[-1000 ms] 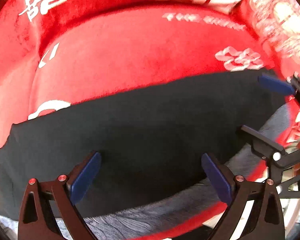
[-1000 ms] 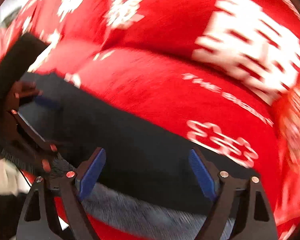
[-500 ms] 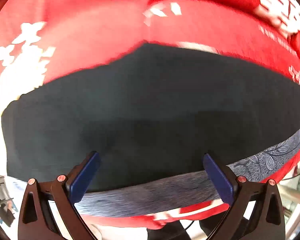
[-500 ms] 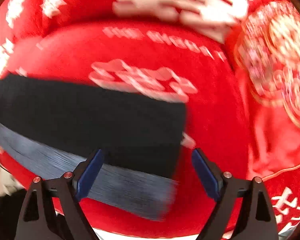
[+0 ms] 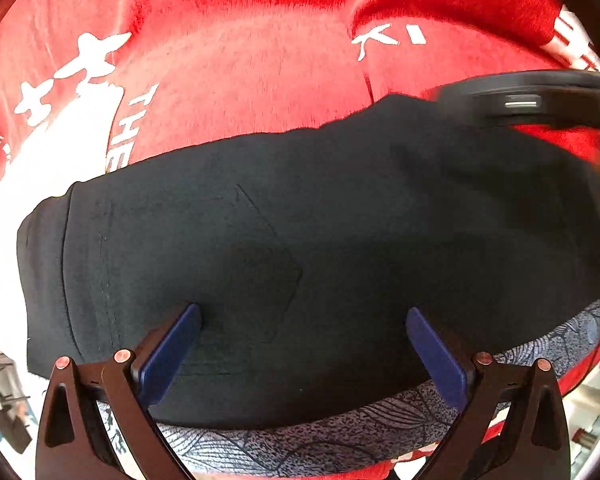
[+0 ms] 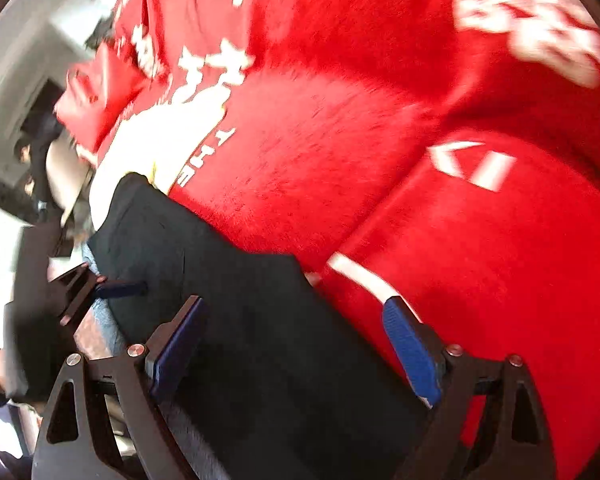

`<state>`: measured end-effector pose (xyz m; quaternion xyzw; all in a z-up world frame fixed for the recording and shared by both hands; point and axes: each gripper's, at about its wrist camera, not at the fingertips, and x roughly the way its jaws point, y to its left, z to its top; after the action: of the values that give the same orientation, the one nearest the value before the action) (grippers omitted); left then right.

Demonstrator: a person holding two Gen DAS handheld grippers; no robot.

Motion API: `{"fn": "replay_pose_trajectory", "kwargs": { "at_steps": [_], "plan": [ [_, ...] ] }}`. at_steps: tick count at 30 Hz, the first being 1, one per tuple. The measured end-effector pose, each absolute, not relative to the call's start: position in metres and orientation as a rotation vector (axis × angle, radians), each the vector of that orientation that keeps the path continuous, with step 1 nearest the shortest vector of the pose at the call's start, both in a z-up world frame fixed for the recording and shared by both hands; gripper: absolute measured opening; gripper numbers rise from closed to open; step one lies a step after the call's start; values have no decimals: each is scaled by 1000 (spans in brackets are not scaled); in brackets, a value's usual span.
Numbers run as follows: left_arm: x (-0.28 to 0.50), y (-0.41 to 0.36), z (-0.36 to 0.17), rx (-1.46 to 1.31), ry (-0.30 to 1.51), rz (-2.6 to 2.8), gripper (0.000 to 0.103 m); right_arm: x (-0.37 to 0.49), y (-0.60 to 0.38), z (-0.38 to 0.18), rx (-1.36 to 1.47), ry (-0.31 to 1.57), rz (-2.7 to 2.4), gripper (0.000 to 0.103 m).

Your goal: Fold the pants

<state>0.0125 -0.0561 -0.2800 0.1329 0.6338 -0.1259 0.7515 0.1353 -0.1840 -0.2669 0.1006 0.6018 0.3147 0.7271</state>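
Black pants here, a matt knit cloth, smooth and flat, faint stitched seams showing along the waist end. Under them a grey-blue cloth with a speckled leaf print, thinner-looking and matt. The red blanket beneath is plush, a short fuzzy pile with a soft sheen, white characters printed into it. On the left gripper, matt black plastic arms, small coppery metal rivets, and blue pads that look rubbery and smooth. The right gripper is the same make: dull black plastic, blue pads.
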Motion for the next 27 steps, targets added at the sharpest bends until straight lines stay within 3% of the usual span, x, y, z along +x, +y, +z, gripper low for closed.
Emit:
{"fn": "replay_pose_trajectory", "kwargs": {
  "at_steps": [2, 3, 4, 5, 7, 11, 13, 18, 23, 24, 26, 27],
  "plan": [
    [11, -52, -280, 294, 1372, -298, 103, 150, -167, -293, 279, 1453, 767, 90],
    [10, -49, -280, 302, 1366, -309, 103, 155, -160, -302, 303, 1496, 793, 80],
    [4, -44, -280, 316, 1357, -316, 103, 155, -155, -304, 300, 1501, 807, 52],
    [-1, -43, -280, 335, 1347, -326, 103, 154, -152, -306, 287, 1504, 800, 37],
    [-6, -40, -281, 357, 1329, -347, 103, 161, -162, -315, 363, 1520, 737, 30],
    [-8, -32, -272, 331, 1358, -387, 103, 154, -165, -306, 412, 1517, 659, 30],
    [1, -24, -259, 266, 1372, -383, 103, 154, -173, -295, 385, 1500, 511, 52],
    [32, 28, -251, 130, 1378, -255, 103, 148, -123, -243, 210, 1235, 583, 61],
    [21, 43, -260, 208, 1381, -333, 103, 133, -71, -277, 106, 1357, 823, 60],
    [17, 42, -259, 239, 1376, -343, 103, 134, -82, -284, 125, 1357, 808, 55],
    [13, 45, -255, 258, 1380, -360, 103, 135, -110, -290, 126, 1357, 718, 33],
    [13, 45, -251, 253, 1387, -366, 103, 132, -119, -284, 23, 1346, 654, 31]
  ]
}}
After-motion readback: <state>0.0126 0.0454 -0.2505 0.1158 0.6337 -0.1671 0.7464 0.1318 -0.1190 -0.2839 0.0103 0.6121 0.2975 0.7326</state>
